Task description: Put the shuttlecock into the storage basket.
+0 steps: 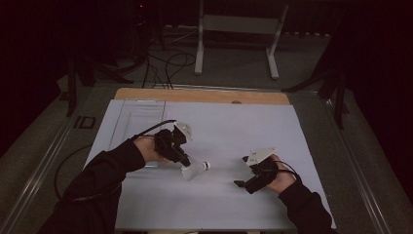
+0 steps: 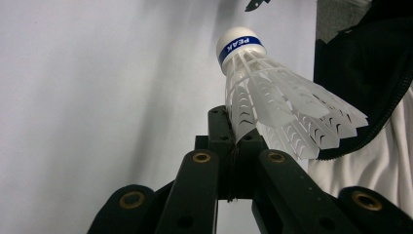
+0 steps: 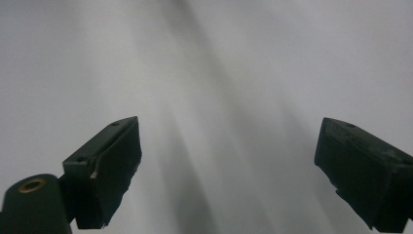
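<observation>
Pinching 1 feather of a white feathered shuttlecock with a blue band round its cork tip [image 2: 272,92], the left tongs [image 1: 186,163] are pressed together on its skirt edge. It juts beyond their tips, cork end farthest out, just above the white counter [image 1: 234,126]. Well apart from it, the right tongs [image 3: 229,170] stand spread with nothing between them, low over the counter.
</observation>
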`<move>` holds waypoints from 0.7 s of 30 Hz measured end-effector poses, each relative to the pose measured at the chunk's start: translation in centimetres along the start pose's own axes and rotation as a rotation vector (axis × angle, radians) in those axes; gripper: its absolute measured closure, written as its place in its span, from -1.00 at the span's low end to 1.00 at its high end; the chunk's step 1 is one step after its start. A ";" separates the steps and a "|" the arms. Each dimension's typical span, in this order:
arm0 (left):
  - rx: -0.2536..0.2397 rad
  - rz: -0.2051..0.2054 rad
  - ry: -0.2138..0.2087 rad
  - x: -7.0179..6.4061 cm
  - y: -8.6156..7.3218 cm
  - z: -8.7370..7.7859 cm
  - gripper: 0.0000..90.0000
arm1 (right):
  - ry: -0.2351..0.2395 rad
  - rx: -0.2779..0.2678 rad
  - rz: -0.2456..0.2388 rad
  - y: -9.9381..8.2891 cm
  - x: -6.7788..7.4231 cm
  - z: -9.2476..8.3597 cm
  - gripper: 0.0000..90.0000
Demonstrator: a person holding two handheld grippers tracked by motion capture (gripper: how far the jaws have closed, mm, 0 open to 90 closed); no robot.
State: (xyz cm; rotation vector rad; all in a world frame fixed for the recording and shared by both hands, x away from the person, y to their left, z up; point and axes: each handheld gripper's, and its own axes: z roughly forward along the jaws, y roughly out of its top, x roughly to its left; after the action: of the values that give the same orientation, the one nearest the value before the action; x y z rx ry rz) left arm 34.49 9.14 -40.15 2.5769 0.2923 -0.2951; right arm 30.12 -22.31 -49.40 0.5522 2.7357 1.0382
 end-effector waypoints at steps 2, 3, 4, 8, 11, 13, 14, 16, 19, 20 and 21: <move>0.002 0.002 0.001 0.1 -0.1 -0.1 1.00 | 0.006 -0.017 0.013 -0.6 0.0 -0.1 -0.78; 0.002 -0.001 0.002 0.0 -0.2 -0.1 1.00 | -0.005 -0.014 0.015 -0.8 0.1 -0.2 -0.78; 0.002 -0.001 0.003 0.0 -0.2 -0.2 1.00 | -0.012 -0.014 0.013 -1.0 0.1 -0.2 -0.78; 0.003 0.001 0.007 0.1 -0.4 -0.3 1.00 | -0.031 -0.015 0.024 -1.9 0.4 -0.4 -0.78; -0.003 0.001 0.009 0.1 -0.6 -0.5 1.00 | -0.043 -0.029 0.041 -2.5 0.5 -0.8 -0.78; -0.002 -0.002 0.008 0.0 -0.6 -0.6 1.00 | -0.052 -0.042 0.052 -2.9 0.5 -1.0 -0.78; -0.002 0.000 0.008 0.0 -0.6 -0.7 1.00 | -0.047 -0.044 0.054 -3.2 0.5 -1.1 -0.78; -0.002 0.002 0.008 0.0 -0.7 -0.7 1.00 | -0.049 -0.046 0.066 -3.6 0.6 -1.3 -0.78; 0.004 0.006 0.008 0.0 -0.8 -0.7 1.00 | -0.045 -0.056 0.093 -4.2 0.5 -1.5 -0.78; 0.005 0.004 0.009 0.0 -0.8 -0.7 1.00 | -0.042 -0.055 0.100 -4.3 0.5 -1.5 -0.78; 0.002 0.003 0.007 -0.1 -0.8 -0.7 1.00 | -0.049 -0.057 0.100 -4.5 0.5 -1.6 -0.78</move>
State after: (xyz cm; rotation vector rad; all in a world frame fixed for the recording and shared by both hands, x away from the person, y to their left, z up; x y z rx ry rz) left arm 34.31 10.19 -39.99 2.5805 0.2904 -0.2852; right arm 27.93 -26.15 -51.20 0.7013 2.6514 1.1068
